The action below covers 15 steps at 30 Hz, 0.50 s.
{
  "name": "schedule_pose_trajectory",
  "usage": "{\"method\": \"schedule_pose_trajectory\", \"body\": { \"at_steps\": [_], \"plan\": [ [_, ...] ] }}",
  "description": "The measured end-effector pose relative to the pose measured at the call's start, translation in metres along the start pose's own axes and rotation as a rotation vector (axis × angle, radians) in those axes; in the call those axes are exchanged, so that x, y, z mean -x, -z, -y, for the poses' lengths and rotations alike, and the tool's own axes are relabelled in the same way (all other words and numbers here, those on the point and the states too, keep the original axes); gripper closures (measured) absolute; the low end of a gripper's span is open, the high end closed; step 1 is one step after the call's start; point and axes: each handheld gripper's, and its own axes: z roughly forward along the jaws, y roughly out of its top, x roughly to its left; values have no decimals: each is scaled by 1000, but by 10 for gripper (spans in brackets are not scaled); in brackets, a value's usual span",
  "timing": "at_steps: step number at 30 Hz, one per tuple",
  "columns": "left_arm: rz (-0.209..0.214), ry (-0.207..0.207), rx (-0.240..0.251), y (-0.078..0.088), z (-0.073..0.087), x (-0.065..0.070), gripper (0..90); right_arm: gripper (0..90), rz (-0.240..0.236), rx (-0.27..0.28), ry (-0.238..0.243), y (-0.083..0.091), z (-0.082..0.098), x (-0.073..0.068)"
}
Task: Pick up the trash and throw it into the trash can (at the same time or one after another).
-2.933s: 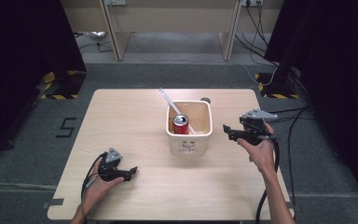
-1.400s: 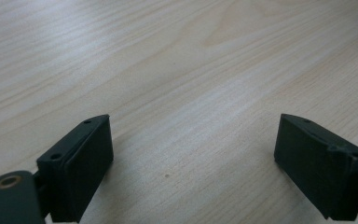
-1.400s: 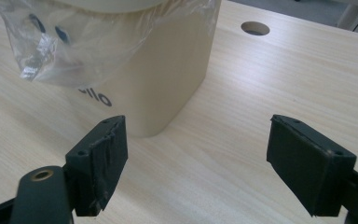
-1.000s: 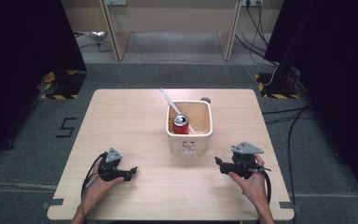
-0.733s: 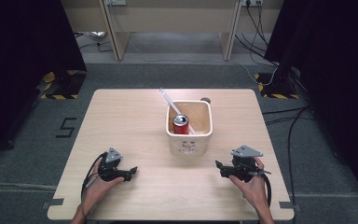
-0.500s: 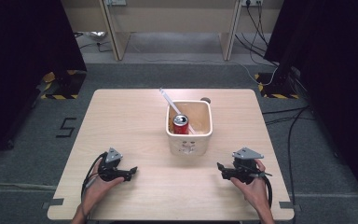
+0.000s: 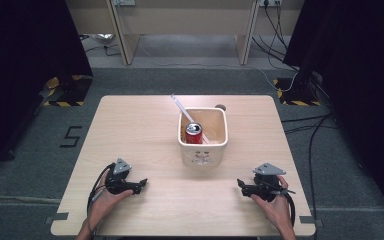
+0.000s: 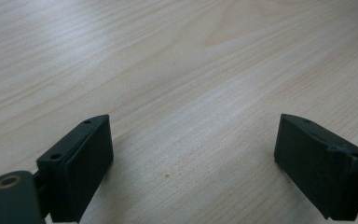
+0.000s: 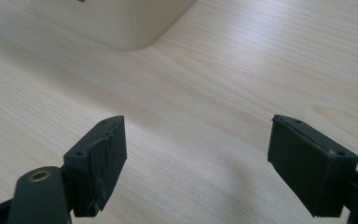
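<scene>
Hands [image 7: 102,200] low, jaws spread, empty

The tub [image 9: 116,21] is cut off by the top edge of the right gripper view. The red can [image 7: 194,133] sits half hidden inside it. The tub's front picture is too small to make out.

Table [image 7: 145,130]: pale wood, fine straight grain, light beige throughout. Bin [image 7: 203,150]: cream-white, a small dark printed mark on the front wall. Can [image 7: 194,133]: red body, silver top. Stick [image 7: 180,106]: white to pale grey. Left gripper [image 7: 141,184]: black body, grey plate on top, black cable. Right gripper [image 7: 240,185]: black body, grey plate, black cable. Floor [image 7: 190,80]: dark grey, a black figure 5 marked at the left, yellow-and-black striped patches at both sides.
</scene>
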Motion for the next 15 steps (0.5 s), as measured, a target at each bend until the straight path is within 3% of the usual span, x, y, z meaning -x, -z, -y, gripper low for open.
{"method": "schedule_pose_trajectory", "body": {
  "at_steps": [8,15],
  "plan": [
    [0,0,0,0,0,0,108,157,6,-13,-36,3,11,1],
    [0,0,0,0,0,0,108,158,11,-21,-41,7,18,-1]
  ]
}}
